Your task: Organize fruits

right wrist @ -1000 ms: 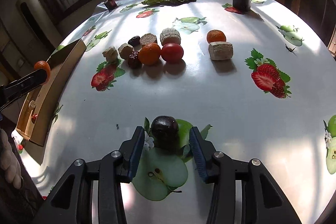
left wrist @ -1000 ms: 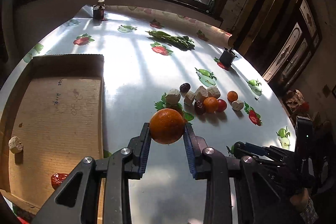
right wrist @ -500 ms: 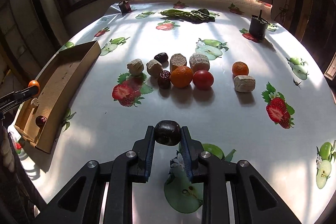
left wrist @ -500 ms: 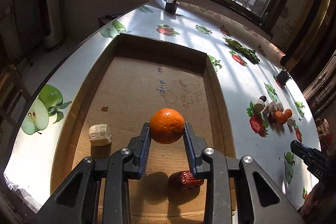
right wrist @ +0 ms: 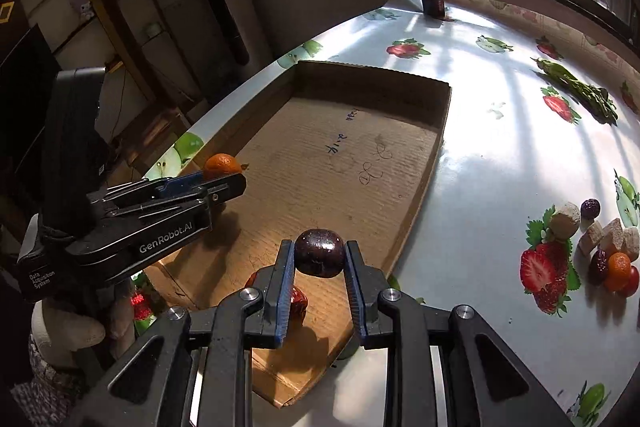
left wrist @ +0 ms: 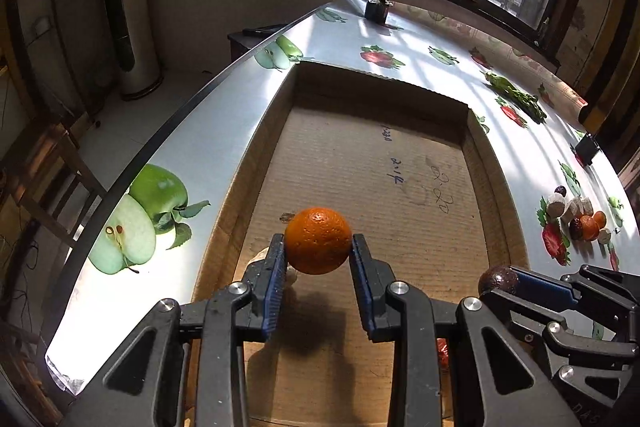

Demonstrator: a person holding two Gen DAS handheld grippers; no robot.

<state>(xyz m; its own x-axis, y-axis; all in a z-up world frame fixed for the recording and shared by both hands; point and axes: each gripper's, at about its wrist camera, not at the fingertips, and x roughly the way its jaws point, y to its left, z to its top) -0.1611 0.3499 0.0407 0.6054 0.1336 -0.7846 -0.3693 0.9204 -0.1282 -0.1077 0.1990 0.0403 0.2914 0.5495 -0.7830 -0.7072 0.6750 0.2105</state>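
While the left gripper (left wrist: 318,253) hangs over the near end of the cardboard box (left wrist: 256,163), its tongs are clamped on an orange (left wrist: 318,240), held clear above the box floor, probably so it can be let go inside. This gripper points along the box toward the far windows, level and centred. A pale lump (left wrist: 260,255) lies on the floor just left of its fingers. At the right edge the right gripper (left wrist: 500,283) reaches in from the side.

In the right wrist view, the right gripper (right wrist: 319,265) has its tongs pinched on a dark plum (right wrist: 319,257), lifted over the near right corner of the box (right wrist: 436,147). A red fruit (right wrist: 298,301) sits on the floor beneath. More loose fruit (right wrist: 600,247) waits on the table (right wrist: 500,187) well to the right, so the sorting looks only partly done
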